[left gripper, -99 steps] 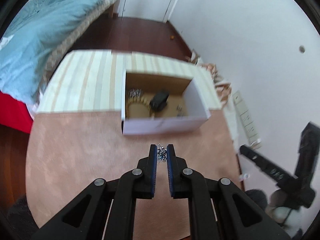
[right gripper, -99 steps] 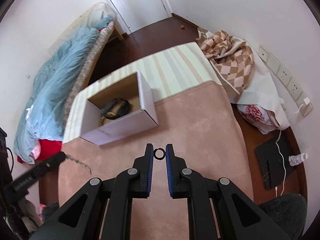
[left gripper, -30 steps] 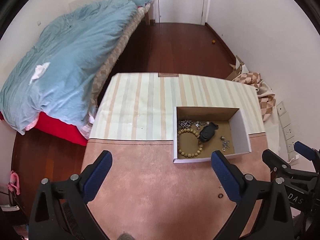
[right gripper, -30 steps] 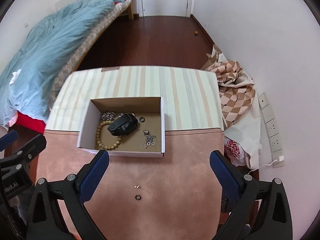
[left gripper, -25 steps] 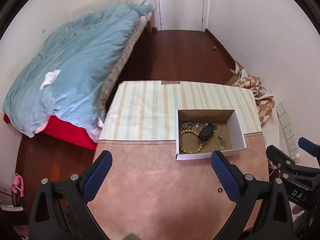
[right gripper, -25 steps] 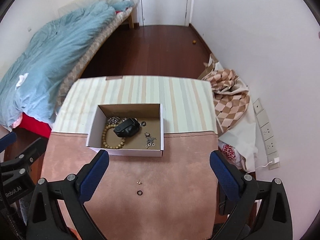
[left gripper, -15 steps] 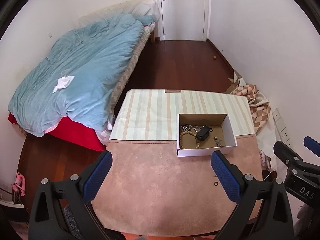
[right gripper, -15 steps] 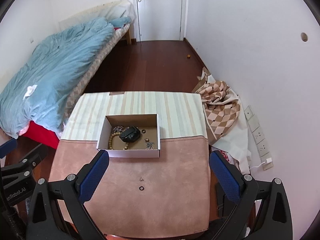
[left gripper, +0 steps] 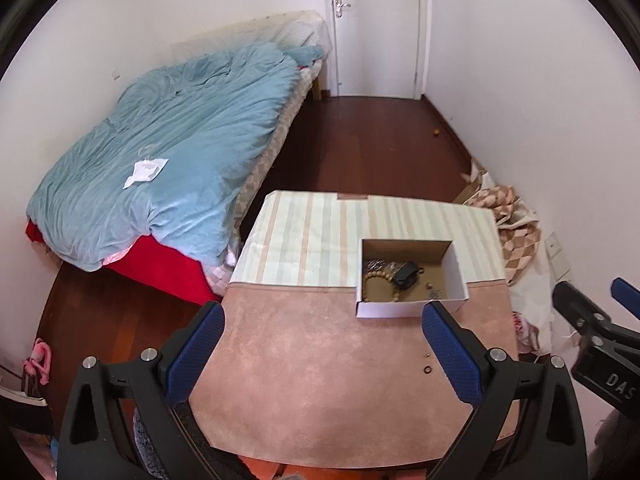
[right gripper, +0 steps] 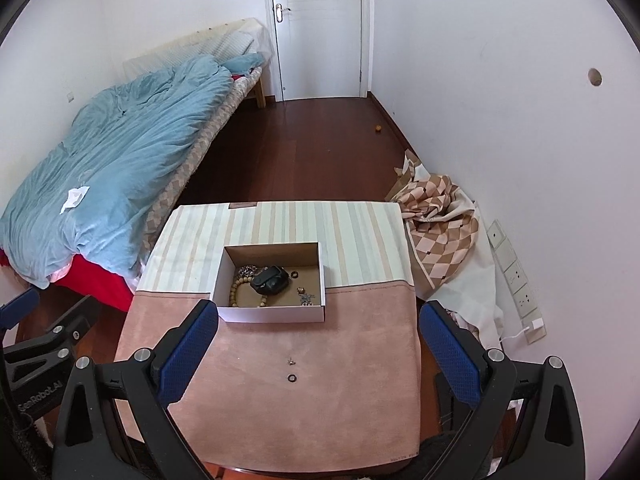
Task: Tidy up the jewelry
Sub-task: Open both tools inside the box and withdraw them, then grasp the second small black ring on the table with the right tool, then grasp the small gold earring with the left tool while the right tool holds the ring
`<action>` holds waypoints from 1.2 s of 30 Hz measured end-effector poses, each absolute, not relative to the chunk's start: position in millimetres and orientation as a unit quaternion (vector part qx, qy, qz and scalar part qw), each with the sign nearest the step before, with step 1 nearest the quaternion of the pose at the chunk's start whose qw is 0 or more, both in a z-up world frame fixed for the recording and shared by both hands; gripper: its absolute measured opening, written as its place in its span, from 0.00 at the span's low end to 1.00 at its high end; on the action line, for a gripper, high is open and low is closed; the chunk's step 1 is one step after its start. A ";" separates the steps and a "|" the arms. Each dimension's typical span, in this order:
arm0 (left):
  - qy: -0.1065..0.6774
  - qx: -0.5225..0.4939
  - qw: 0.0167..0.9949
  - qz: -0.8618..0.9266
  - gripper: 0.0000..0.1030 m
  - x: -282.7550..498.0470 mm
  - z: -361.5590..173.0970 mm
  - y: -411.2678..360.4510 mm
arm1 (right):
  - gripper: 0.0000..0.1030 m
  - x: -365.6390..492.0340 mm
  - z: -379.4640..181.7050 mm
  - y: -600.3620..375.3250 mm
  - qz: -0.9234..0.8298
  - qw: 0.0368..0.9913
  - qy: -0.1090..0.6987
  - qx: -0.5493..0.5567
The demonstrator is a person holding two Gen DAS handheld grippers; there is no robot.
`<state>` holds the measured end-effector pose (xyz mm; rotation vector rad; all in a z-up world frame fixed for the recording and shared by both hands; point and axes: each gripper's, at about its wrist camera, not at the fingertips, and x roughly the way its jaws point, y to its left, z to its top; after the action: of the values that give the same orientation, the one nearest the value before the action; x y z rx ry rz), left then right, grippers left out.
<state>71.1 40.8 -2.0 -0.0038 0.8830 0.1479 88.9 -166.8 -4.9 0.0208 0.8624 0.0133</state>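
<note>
Both claws pulled back high, jaws wide, empty. Ring (right gripper: 292, 377) and stud (right gripper: 291, 360) lie near of box (right gripper: 272, 314) on mat: tiny, light, rigid; I'd pinch ring across its rim.

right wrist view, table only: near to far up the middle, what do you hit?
Black ring → small stud-like piece → white cardboard box holding the jewelry → bare striped cloth at the far end of the table.
</note>
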 end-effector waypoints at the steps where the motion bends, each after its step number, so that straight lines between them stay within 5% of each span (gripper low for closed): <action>1: 0.430 0.000 0.900 0.072 0.98 73.4 -7.1 39.9 | 0.99 90.1 -9.9 -167.8 0.006 0.907 0.422 0.012; 9: 0.487 0.013 0.870 0.077 0.98 90.9 -87.4 38.3 | 0.97 104.1 -111.5 -179.9 0.004 0.867 0.496 0.038; 12: 0.524 0.021 0.848 0.080 0.98 97.7 -131.0 40.5 | 0.65 107.2 -165.1 -178.2 0.017 0.844 0.534 0.041; 18: 0.579 0.037 0.811 0.078 0.98 105.1 -198.7 46.2 | 0.55 115.1 -243.5 -164.9 0.044 0.821 0.567 0.044; 24: 0.606 0.040 0.791 0.075 0.98 111.4 -230.3 52.3 | 0.53 122.3 -269.9 -138.4 0.057 0.821 0.568 0.013; 30: 0.615 0.042 0.784 0.075 0.98 115.9 -241.0 57.6 | 0.31 128.9 -282.9 -122.6 0.055 0.819 0.571 -0.020; 32: 0.619 0.042 0.781 0.076 0.98 116.3 -244.2 59.4 | 0.13 127.8 -282.4 -121.9 0.054 0.824 0.564 -0.028; 36: 0.622 0.042 0.778 0.074 0.98 116.8 -248.0 56.9 | 0.13 128.9 -280.1 -125.7 0.061 0.826 0.560 -0.018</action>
<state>116.8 56.9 -248.0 0.0917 1.3458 0.1593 128.9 -125.7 -280.1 -0.0384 1.1907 0.1289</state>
